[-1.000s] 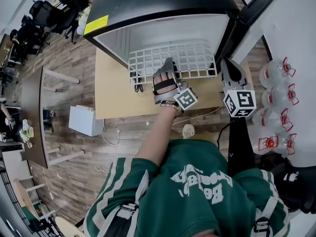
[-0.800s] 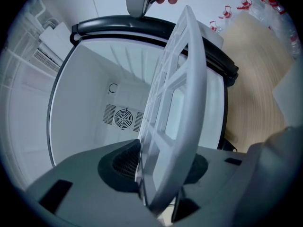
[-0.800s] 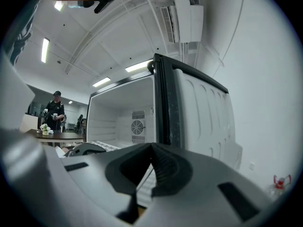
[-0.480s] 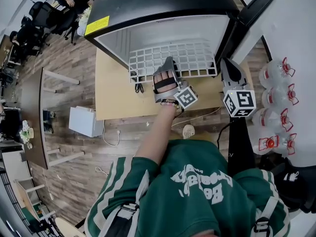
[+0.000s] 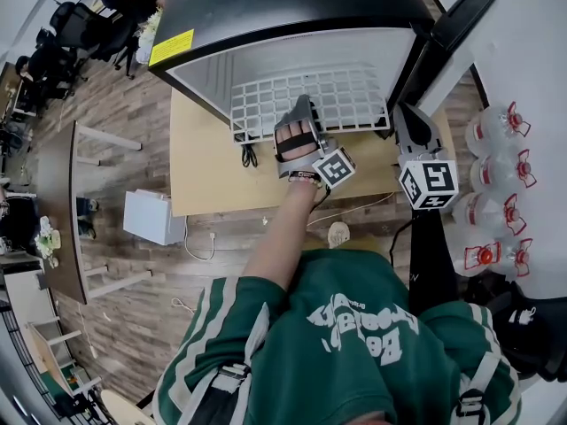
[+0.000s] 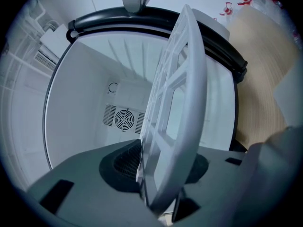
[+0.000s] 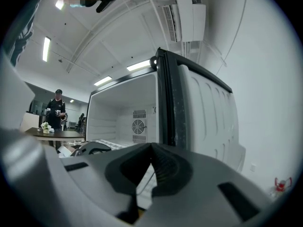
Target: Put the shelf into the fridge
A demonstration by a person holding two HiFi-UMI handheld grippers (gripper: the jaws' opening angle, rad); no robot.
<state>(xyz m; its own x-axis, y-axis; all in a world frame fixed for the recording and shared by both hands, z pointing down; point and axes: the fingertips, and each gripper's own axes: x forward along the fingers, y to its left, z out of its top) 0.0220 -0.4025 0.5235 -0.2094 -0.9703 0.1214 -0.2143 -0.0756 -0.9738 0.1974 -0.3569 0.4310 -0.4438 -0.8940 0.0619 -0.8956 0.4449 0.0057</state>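
Observation:
The white grid shelf (image 5: 310, 100) lies flat, its far part inside the open black fridge (image 5: 292, 7) and its near edge sticking out over the wooden board. My left gripper (image 5: 303, 113) is shut on the shelf's near edge. In the left gripper view the shelf (image 6: 182, 103) runs edge-on between the jaws of my left gripper (image 6: 163, 174) toward the white interior and fan vent (image 6: 124, 119). My right gripper (image 5: 406, 120) hovers at the shelf's right corner beside the door (image 5: 452, 34). In its own view the right gripper (image 7: 151, 169) is shut, with nothing seen between its jaws.
The fridge stands on a pale wooden board (image 5: 213, 166). Several water bottles (image 5: 496, 175) stand at the right. A white box (image 5: 152, 217) and cables lie on the wood floor at the left. A person (image 7: 57, 110) stands by a far table.
My left gripper and the shelf have slid a little farther toward the fridge. The right gripper has shifted only slightly with them.

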